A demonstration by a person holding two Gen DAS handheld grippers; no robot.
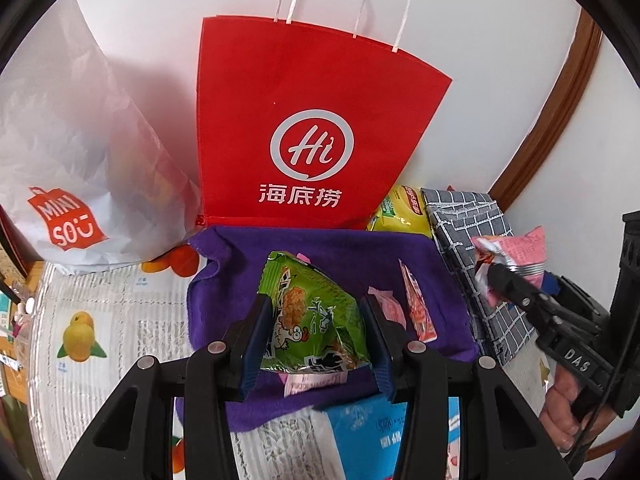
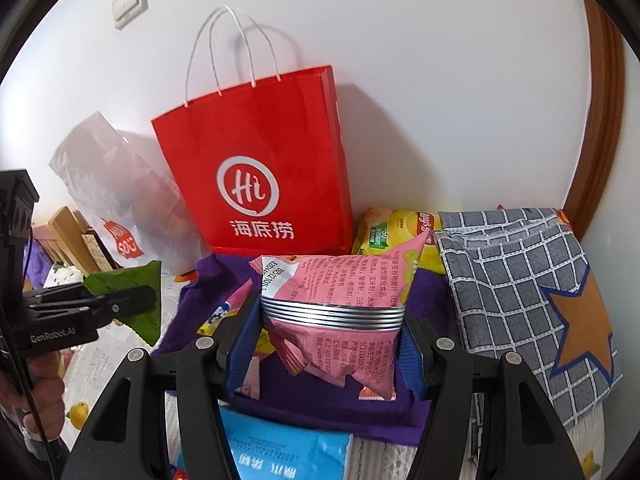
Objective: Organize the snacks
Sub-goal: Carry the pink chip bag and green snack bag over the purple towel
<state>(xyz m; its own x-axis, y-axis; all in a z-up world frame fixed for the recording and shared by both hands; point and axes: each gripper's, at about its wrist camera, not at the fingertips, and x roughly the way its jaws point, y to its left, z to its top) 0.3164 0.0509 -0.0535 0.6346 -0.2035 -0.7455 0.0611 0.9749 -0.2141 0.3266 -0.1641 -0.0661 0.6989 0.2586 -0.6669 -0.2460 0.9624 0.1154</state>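
My left gripper (image 1: 316, 332) is shut on a green snack packet (image 1: 316, 316) with a cartoon chicken, held above a purple cloth (image 1: 240, 276). My right gripper (image 2: 332, 336) is shut on a pink snack packet (image 2: 340, 300) with a silver band, also over the purple cloth (image 2: 192, 312). Small pink and orange packets (image 1: 418, 312) lie on the cloth. In the left wrist view the right gripper (image 1: 504, 284) shows at the right with the pink packet (image 1: 516, 252). In the right wrist view the left gripper (image 2: 120, 300) shows at the left with the green packet (image 2: 140, 308).
A red paper bag (image 1: 312, 132) stands against the wall behind the cloth, with a white plastic bag (image 1: 72, 176) to its left. A yellow chip bag (image 2: 400, 232) and a grey checked cloth (image 2: 516, 288) lie at the right. A blue packet (image 2: 276, 452) lies near the front.
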